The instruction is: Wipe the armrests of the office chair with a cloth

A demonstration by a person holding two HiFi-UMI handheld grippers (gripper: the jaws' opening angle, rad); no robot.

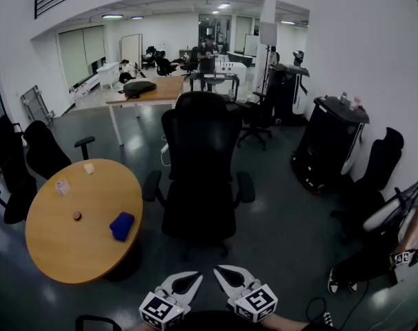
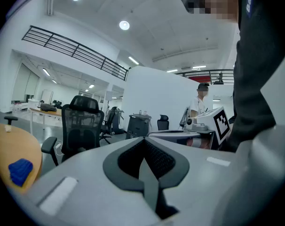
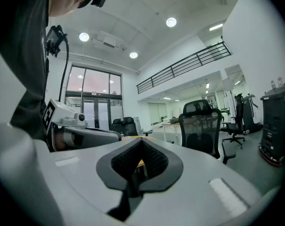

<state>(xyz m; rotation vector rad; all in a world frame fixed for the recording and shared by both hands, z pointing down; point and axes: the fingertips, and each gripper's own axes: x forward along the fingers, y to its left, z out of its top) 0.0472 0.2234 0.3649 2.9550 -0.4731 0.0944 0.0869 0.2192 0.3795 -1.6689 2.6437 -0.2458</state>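
The black office chair (image 1: 198,178) stands in the middle of the floor with its back towards me, and its two armrests (image 1: 152,185) (image 1: 245,187) stick out at the sides. A blue cloth (image 1: 121,225) lies folded on the round wooden table (image 1: 64,254) to the chair's left. Both grippers hover near me at the bottom of the head view, short of the chair. The left gripper (image 1: 185,282) is shut and empty, and so is the right gripper (image 1: 230,277). In the left gripper view, past the shut jaws, are the chair (image 2: 81,121) and the cloth (image 2: 20,171). The right gripper view shows the chair (image 3: 201,126).
A white cup (image 1: 89,168), a card (image 1: 62,186) and a small brown item (image 1: 76,216) also sit on the table. Other black chairs (image 1: 40,150) stand at the left, a black cabinet (image 1: 330,143) at the right, a desk (image 1: 147,92) behind.
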